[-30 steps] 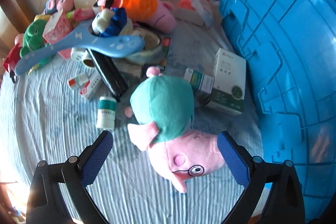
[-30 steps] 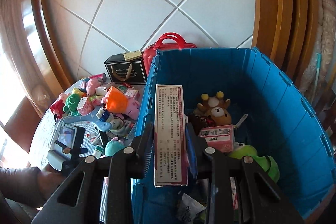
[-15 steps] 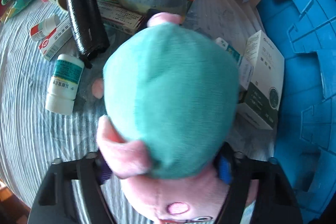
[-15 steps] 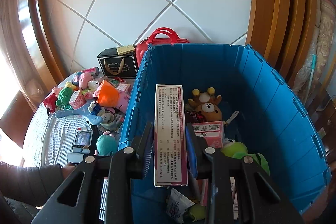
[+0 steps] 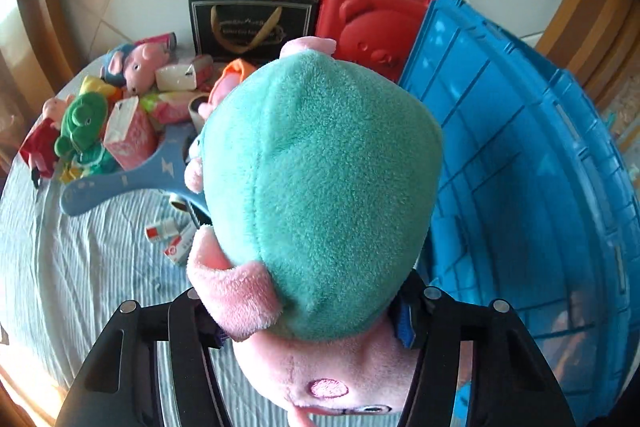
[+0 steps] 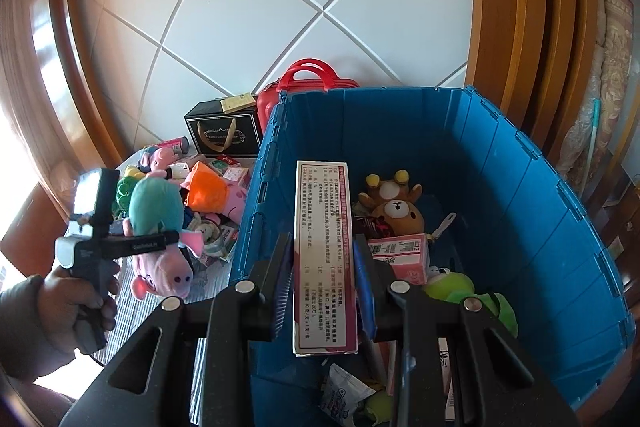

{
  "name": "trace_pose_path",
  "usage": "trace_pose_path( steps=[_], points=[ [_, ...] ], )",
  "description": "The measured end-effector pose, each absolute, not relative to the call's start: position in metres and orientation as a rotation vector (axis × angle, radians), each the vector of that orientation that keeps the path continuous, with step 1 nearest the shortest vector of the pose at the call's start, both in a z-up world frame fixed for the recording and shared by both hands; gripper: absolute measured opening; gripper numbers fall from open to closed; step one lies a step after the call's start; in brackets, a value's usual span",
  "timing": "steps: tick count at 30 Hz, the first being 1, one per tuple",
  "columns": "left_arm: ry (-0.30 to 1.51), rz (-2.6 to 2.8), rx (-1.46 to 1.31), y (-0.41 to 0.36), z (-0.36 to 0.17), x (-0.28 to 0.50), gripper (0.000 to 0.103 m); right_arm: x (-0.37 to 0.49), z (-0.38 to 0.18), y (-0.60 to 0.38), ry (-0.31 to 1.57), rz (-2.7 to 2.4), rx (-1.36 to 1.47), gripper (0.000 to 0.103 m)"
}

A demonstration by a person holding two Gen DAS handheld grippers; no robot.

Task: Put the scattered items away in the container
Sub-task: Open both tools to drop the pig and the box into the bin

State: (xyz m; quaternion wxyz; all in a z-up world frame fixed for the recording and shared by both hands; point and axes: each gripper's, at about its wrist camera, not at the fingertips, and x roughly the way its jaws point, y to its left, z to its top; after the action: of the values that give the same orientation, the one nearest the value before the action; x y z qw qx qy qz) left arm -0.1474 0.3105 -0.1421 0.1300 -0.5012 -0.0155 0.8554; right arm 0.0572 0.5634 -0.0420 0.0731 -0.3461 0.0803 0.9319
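My left gripper is shut on a pink pig plush in a teal dress and holds it above the striped cloth, left of the blue bin. The right wrist view shows that plush in the left gripper beside the bin's left wall. My right gripper is shut on a long flat red-and-white box, upright over the open blue bin. Inside the bin lie a brown bear plush, a pink box and a green plush.
Several toys and boxes are piled on the cloth: a green frog plush, a pink box, a blue paddle, small medicine boxes. A black gift box and a red case stand at the back wall.
My left gripper closed on the pig plush and lifted it off the cloth. My right gripper kept the box and moved further over the bin.
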Motion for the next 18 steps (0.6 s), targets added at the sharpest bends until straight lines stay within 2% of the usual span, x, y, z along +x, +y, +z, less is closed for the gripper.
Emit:
trace_pose_path(
  steps=[9,18],
  points=[
    [0.053,2.465,-1.160,0.361,-0.028,-0.134,0.059,0.070,-0.040,0.579,0.297,2.771,-0.989,0.029],
    [0.162,2.369,-0.998,0.436,0.027,-0.118,0.059,0.085,-0.044,0.608,0.346,2.704,-0.976,0.029]
  ],
)
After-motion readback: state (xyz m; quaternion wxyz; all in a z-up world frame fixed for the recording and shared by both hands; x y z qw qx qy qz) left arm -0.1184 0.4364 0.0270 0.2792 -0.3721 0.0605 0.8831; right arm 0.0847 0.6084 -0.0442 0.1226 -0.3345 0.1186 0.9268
